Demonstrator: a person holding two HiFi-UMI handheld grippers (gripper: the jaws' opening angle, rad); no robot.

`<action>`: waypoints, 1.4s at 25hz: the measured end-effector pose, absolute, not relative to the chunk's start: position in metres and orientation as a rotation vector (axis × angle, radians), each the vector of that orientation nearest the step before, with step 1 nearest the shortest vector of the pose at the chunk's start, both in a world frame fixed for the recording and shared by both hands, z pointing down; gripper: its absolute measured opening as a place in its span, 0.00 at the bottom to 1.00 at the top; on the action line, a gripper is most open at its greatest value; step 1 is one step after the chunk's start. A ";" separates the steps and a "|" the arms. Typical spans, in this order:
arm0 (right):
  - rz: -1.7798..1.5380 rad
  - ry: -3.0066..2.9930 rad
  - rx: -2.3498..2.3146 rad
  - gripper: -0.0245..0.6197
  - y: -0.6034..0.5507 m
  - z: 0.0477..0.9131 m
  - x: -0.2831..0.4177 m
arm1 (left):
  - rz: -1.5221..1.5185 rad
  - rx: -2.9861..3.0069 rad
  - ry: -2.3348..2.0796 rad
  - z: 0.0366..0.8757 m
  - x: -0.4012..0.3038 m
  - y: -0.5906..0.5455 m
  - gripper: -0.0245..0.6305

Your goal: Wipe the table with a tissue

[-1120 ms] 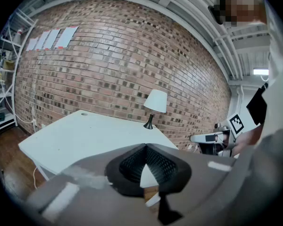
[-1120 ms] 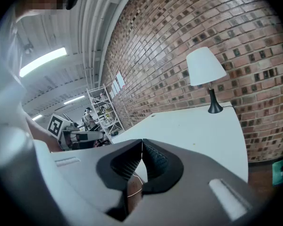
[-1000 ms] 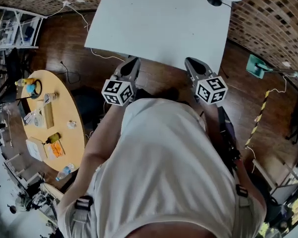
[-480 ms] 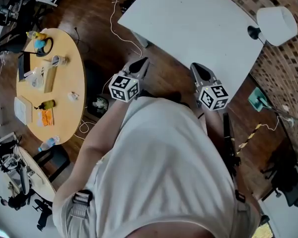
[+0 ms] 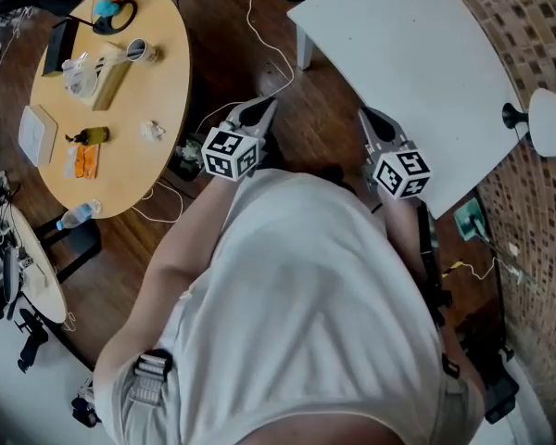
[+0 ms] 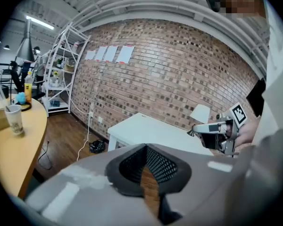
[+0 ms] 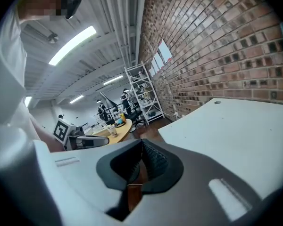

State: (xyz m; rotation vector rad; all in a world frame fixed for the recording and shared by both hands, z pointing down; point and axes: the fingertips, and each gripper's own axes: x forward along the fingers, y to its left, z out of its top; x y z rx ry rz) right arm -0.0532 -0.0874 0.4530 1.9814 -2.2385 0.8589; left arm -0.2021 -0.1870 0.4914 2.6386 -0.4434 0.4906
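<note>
Desk (image 5: pixel 417 72) shifted rt (round table (image 5: pixel 139 174) now nearer).

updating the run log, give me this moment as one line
wipe: not begun | left gripper: shut, empty | right gripper: shut, empty | both: over floor between round table and white table

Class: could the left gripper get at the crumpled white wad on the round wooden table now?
Probably not yet. The left gripper, jaws shut, hangs over the floor beside the round table; the wad lies further in. Nothing blocks the way.

Left claw (image 5: pixel 260 111), right claw (image 5: pixel 370 118): both closed, empty.
</note>
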 end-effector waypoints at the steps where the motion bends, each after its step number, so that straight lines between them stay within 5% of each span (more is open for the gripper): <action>1: 0.862 -2.253 1.947 0.05 -0.097 0.455 -0.062 | 0.483 2.628 -0.470 0.492 -0.213 -0.193 0.04; 18: 0.814 -2.458 1.375 0.05 -0.229 0.466 -0.214 | 0.363 2.407 -0.935 0.520 -0.394 -0.258 0.04; 30: 0.844 -2.464 1.120 0.05 -0.275 0.485 -0.307 | 0.694 2.251 -1.205 0.573 -0.550 -0.298 0.08; 35: 0.878 -2.446 1.134 0.05 -0.280 0.489 -0.311 | 0.916 2.378 -1.145 0.590 -0.556 -0.315 0.15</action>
